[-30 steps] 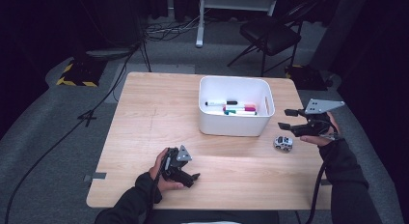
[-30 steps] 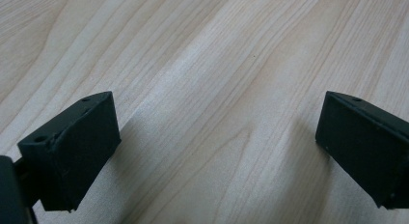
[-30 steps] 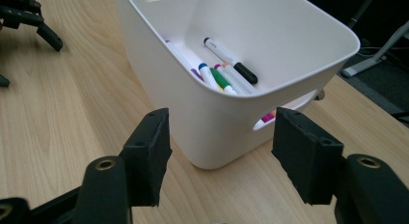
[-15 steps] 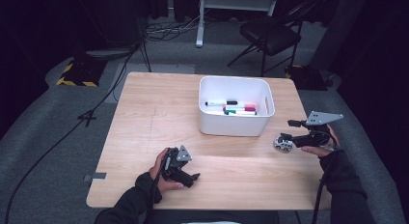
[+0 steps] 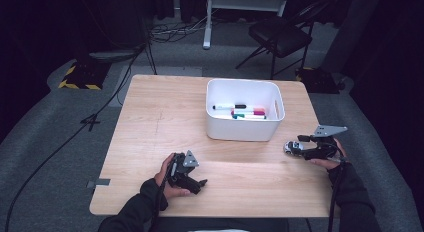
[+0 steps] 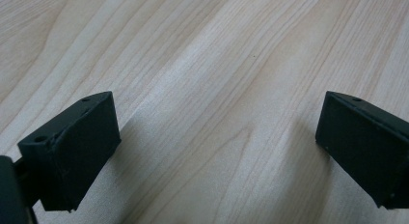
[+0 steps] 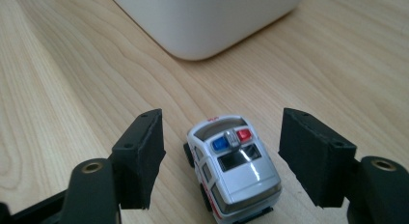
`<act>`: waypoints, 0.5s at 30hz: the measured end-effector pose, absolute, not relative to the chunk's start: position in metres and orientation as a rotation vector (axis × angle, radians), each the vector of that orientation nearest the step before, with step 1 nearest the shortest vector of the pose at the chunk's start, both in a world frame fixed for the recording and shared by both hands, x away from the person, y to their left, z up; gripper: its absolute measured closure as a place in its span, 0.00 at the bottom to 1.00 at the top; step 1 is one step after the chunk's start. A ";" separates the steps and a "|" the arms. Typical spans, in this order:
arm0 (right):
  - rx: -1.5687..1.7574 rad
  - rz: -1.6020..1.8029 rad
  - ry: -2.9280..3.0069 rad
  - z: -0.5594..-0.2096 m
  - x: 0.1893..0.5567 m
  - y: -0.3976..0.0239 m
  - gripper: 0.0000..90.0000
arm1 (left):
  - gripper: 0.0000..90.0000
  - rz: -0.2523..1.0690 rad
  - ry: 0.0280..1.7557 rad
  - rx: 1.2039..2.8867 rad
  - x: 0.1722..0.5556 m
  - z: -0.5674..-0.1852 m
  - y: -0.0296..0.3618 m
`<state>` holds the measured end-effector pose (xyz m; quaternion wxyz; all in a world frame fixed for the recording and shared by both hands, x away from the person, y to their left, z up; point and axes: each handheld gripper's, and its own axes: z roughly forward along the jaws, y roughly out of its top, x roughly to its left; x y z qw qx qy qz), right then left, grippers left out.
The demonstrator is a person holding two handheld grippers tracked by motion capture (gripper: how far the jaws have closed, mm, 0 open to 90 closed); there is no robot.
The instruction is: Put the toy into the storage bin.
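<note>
High view: wooden table [image 5: 165,117] on grey carpet [image 5: 50,142].

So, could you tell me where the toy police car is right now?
The toy police car sits on the table's right side, between the right gripper's open jaws, just right of the white bin.

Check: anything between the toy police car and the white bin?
Nothing: bare wood between the toy police car and the white bin, shown in the right gripper view.
</note>
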<state>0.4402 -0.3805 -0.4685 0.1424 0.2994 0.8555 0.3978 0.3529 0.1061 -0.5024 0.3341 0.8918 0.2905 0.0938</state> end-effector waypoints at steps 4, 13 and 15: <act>0.897 1.140 2.486 -0.478 0.443 -0.385 0.36 | 0.02 0.247 0.756 2.329 0.353 -0.502 0.106; 0.920 1.135 2.494 -0.493 0.440 -0.392 0.38 | 0.02 0.246 0.756 2.329 0.353 -0.502 0.106; 0.923 1.127 2.489 -0.494 0.439 -0.391 0.38 | 0.02 0.247 0.757 2.328 0.353 -0.502 0.106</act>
